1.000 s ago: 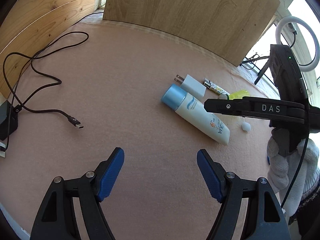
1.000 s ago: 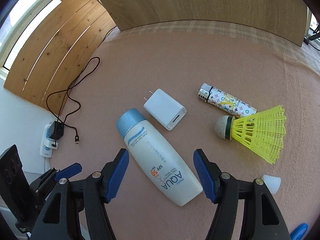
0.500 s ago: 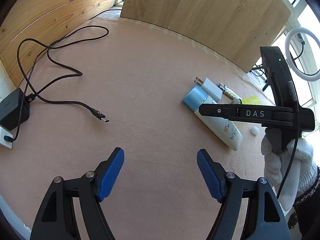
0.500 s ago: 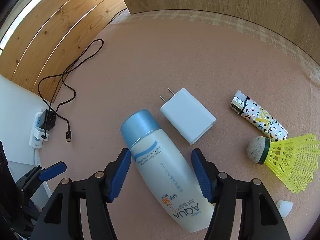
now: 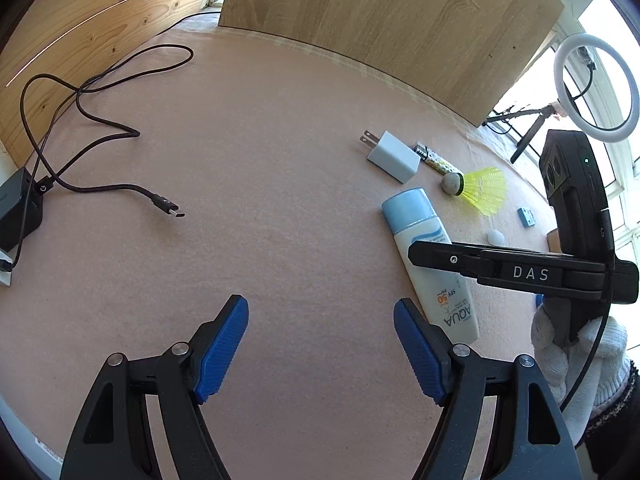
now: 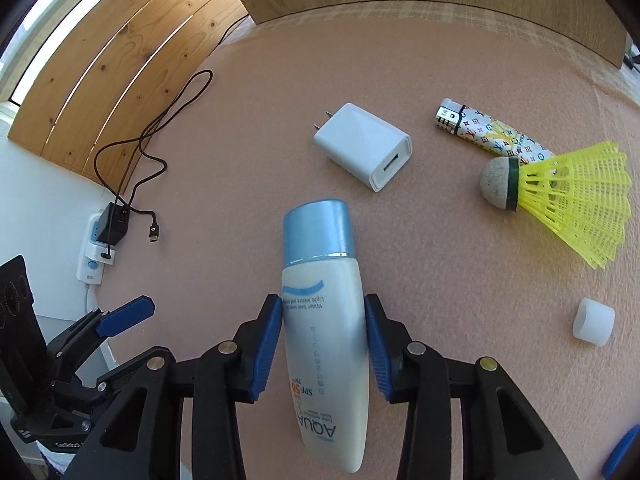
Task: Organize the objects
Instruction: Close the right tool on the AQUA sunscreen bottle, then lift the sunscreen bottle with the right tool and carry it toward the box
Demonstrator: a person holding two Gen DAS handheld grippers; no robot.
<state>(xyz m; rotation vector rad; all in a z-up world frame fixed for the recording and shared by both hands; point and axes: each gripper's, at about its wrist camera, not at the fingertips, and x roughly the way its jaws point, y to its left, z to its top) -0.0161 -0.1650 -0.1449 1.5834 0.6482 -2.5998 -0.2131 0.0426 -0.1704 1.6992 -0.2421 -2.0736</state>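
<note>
Far left of the pink surface [image 6: 400, 60] there's a black charger brick plugged into a white power strip [image 6: 96, 256], with its black cable [image 5: 100, 128] snaking out and the loose plug end lying on the felt. Nothing tidy about that yet.

The left tongs [image 5: 320, 344] hang over bare felt with the blue pads spread wide and nothing between them — basically waiting.

Moving right, the right tongs [image 6: 324, 344] have just been closing, and the sunscreen bottle [image 6: 324, 320] sits between them: both blue pads look pressed against the bottle's flanks around the middle of its body, blue cap pointing away from the camera. The bottle seems to still lie flat on the surface, so I'd call this a fresh grip, not a lift yet.

Beyond the cap is the white USB wall plug [image 6: 364, 146], just apart from the bottle. Further right the patterned lighter [image 6: 492, 136] lies with the yellow shuttlecock [image 6: 560, 208] touching or overlapping its far end. Nearer the right edge there's a small white cap [image 6: 594, 322] on its own, and in the left view a little blue clip-ish thing [image 5: 526, 217] too — too small to say what it is.

So progress-wise: early days, I'd say. Everything looks scattered, no bin or obvious destination in view, and the bottle is the only item in hand.
</note>
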